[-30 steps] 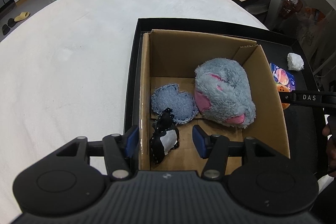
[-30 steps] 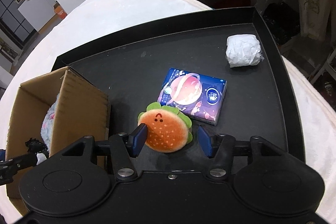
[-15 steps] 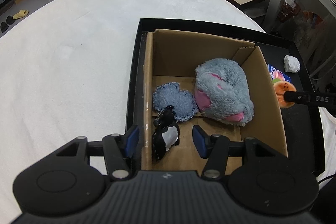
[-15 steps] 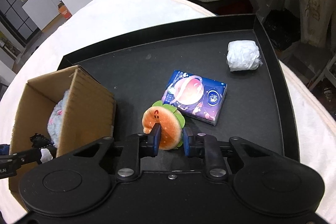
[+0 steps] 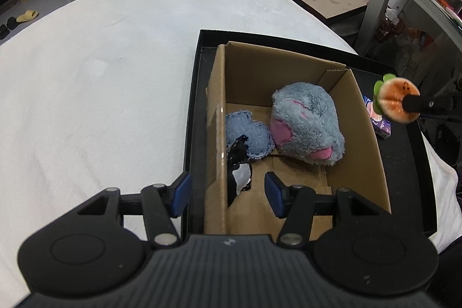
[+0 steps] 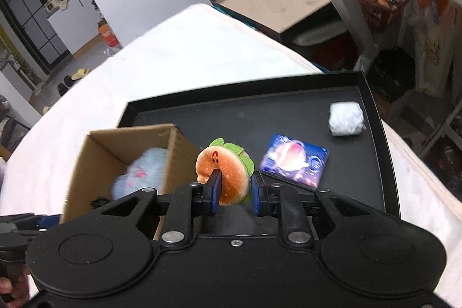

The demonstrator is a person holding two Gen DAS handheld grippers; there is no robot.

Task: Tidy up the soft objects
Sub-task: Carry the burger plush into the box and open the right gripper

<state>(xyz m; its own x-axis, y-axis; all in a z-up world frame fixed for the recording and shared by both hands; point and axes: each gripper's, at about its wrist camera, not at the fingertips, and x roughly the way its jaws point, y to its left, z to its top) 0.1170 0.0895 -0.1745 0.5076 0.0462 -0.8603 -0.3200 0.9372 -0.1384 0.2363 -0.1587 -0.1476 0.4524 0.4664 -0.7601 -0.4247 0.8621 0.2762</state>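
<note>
We see the right gripper (image 6: 233, 190) clamped tight on the plush burger (image 6: 223, 175), its fingers (image 6: 213, 189) pressing into the bun from both sides and holding it in the air above the black tray (image 6: 372, 152), just beside the cardboard box (image 6: 95, 152). In the left wrist view the same burger hangs beyond the box's right wall. Our left gripper (image 5: 227, 194) stands about half open with nothing between its fingers (image 5: 182, 191); one hangs outside the box's left wall, the other over its inside. In the box lie a grey and pink plush (image 5: 306, 123), a denim heart cushion (image 5: 248, 134) and a small black and white piece (image 5: 239, 175). On the tray rest a blue tissue pack (image 6: 294, 160) and a white wrapped bundle (image 6: 346, 119), well apart, on a white tabletop (image 5: 95, 94).
</note>
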